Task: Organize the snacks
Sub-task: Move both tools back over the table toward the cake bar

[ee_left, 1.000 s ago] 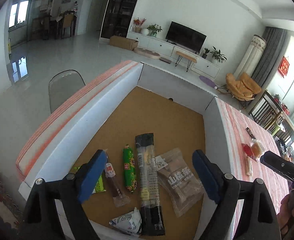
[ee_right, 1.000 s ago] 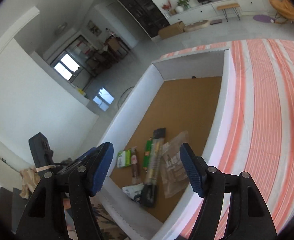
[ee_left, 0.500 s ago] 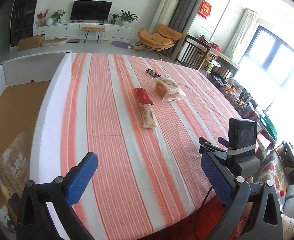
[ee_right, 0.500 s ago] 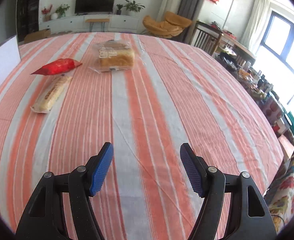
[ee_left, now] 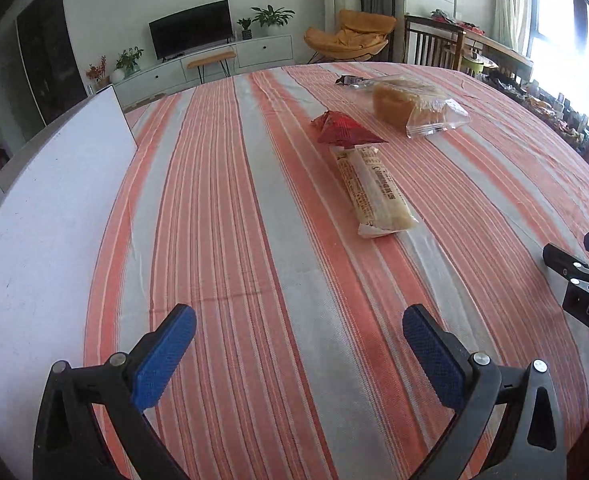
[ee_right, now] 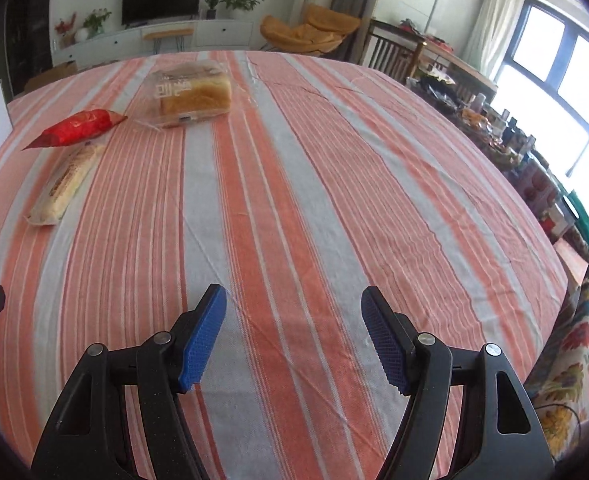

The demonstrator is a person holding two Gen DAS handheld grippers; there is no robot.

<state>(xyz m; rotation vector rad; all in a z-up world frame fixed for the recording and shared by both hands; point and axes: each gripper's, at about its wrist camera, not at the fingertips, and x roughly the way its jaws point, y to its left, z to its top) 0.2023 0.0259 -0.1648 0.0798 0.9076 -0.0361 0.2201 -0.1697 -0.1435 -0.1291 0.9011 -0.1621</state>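
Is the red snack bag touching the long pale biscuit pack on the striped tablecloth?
Touching: in the left wrist view the red snack bag overlaps the far end of the long pale biscuit pack.

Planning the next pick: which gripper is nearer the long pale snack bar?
Left, probably. The left gripper hovers open with the long pale snack bar ahead, slightly to its right. The right gripper, also open, has the bar farther off to its left.

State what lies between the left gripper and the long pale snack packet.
Only bare striped tablecloth separates the open left gripper from the pale packet, seen in the left wrist view.
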